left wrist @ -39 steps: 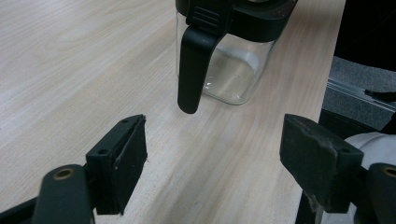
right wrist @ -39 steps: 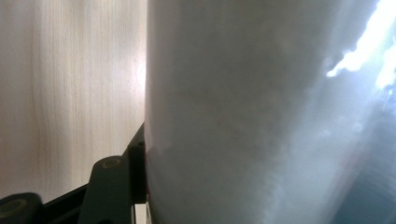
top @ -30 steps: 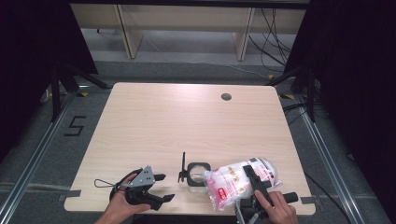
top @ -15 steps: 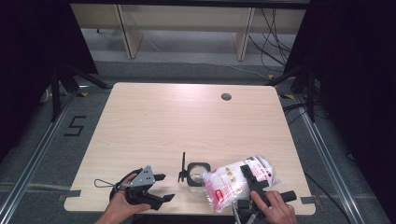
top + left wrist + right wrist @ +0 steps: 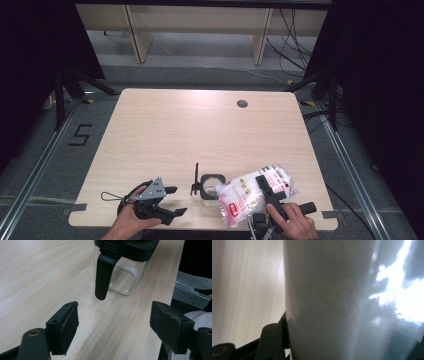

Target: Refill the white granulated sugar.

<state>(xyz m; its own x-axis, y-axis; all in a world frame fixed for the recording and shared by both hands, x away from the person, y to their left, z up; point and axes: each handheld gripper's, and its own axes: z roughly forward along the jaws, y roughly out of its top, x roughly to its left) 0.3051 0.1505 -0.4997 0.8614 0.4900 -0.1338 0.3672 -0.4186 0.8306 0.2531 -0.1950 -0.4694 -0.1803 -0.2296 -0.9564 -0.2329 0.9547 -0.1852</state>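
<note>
A clear bag of white grains with a red label (image 5: 245, 197) lies at the table's near right edge, and my right gripper (image 5: 262, 182) is shut on it, one black jaw across its top. In the right gripper view the bag (image 5: 342, 302) bulges between the jaws. A clear glass jar with a black lid (image 5: 212, 186) stands just left of the bag, its hinged flap raised. My left gripper (image 5: 177, 201) rests open at the near left, pointing at the jar. In the left gripper view the jar (image 5: 125, 277) stands ahead of my left gripper (image 5: 113, 325), apart from the jaws.
The light wooden table (image 5: 200, 130) has a round cable hole (image 5: 242, 103) at the far right. Its near edge runs just under both hands. Dark stands and cables flank the table on the floor, and a taped 5 (image 5: 80, 135) marks the floor at left.
</note>
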